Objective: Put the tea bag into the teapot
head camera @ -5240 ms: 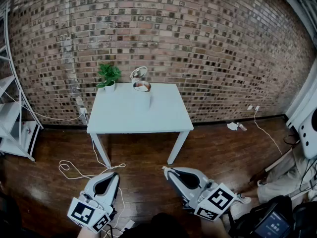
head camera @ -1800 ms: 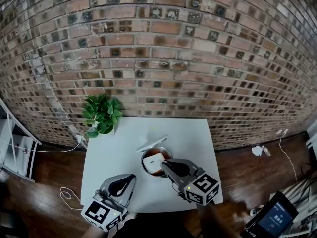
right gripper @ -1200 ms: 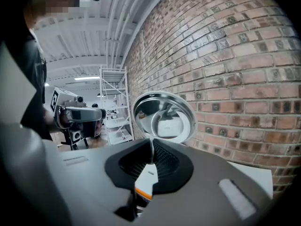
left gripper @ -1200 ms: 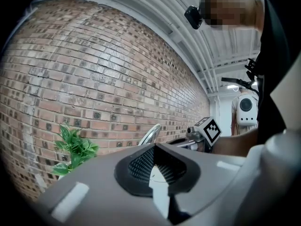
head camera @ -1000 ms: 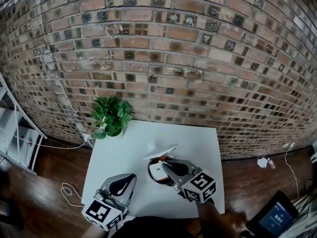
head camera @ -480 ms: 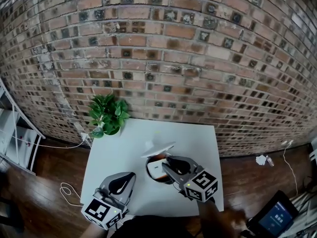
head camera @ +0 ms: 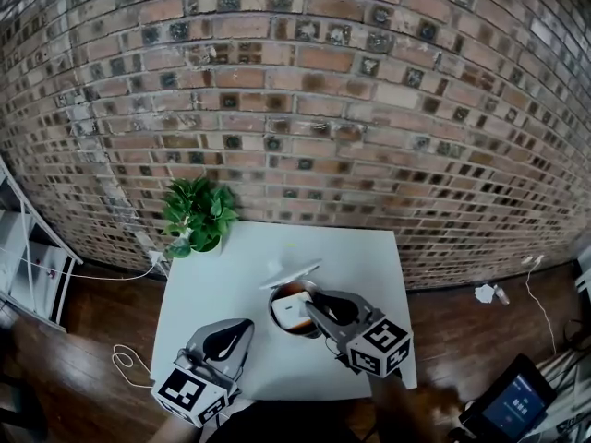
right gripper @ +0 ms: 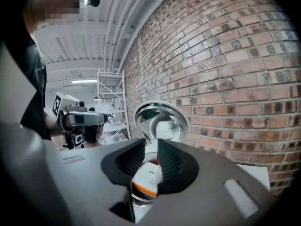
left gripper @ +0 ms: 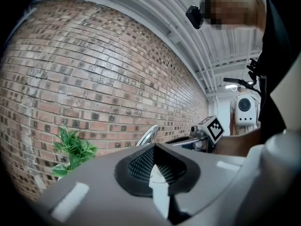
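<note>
Pads [right gripper: 171,158] of my right gripper [right gripper: 151,155] are drawn in to a slim gap and pinch the tea bag [right gripper: 146,177], a white packet hanging tilted with its lower end down in the mouth of the teapot [head camera: 277,317]. Beneath it the pot's inside shows orange-brown. My own grey body covers the teapot's near right rim in the head view, so only its far and left parts show there. My left gripper [left gripper: 154,166] hangs over the near left edge of the white table [head camera: 212,284], well apart from the teapot, its pads closed tip to tip with nothing between them. Each of my marker cubes [head camera: 380,347] wears black-and-white square patterns. Just behind the teapot's mouth its shiny lid [right gripper: 161,121] stands tipped open, and in my right gripper view it blocks part of the brick wall [head camera: 305,109]. Farther back, at the table's far left corner, a small green plant [head camera: 197,215] in a white pot stands close to the wall. Off the table to the left, a pale cable [head camera: 125,360] loops on the dark wood floor [head camera: 83,340] near a white shelf rack [head camera: 23,247]. To the right, some white scraps [head camera: 485,293] lie by the wall, and nearer me sits a dark device with a lit screen [head camera: 514,404] whose print is too small to read.
</note>
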Demonstrator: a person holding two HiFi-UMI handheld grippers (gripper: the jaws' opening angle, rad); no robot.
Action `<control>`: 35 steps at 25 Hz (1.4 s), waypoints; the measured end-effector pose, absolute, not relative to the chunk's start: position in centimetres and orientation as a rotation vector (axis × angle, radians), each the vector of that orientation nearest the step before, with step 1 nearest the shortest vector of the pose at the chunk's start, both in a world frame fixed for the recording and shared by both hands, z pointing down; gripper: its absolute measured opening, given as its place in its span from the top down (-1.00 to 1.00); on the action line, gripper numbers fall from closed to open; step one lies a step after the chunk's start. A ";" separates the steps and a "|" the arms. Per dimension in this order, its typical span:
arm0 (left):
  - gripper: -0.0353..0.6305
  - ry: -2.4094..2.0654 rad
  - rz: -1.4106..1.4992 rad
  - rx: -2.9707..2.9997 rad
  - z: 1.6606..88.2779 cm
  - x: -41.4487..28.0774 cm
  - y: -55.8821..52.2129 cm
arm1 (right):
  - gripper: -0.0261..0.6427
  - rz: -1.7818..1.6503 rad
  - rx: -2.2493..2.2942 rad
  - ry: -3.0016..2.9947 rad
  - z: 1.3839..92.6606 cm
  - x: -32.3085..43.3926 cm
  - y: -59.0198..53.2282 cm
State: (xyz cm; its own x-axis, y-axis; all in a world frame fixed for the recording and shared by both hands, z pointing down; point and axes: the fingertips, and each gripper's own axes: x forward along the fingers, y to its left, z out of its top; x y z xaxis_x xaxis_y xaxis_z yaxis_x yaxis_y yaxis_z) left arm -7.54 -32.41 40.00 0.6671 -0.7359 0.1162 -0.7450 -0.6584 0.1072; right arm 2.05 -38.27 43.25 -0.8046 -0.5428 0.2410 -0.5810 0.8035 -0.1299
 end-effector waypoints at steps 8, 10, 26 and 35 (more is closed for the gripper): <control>0.88 -1.203 0.078 2.750 39.3 -7.9 -31.6 | 0.92 0.211 0.972 -2.859 39.3 3.3 -35.0; 0.88 -1.188 0.073 2.757 39.3 -7.7 -31.2 | 0.92 0.210 1.000 -2.849 39.2 4.0 -33.9; 0.88 -1.131 0.074 2.785 39.3 -6.3 -28.4 | 0.92 0.142 1.084 -2.826 38.5 5.9 -28.8; 0.88 -1.138 0.082 2.786 39.1 -6.3 -27.8 | 0.92 0.122 1.092 -2.833 38.3 5.7 -29.0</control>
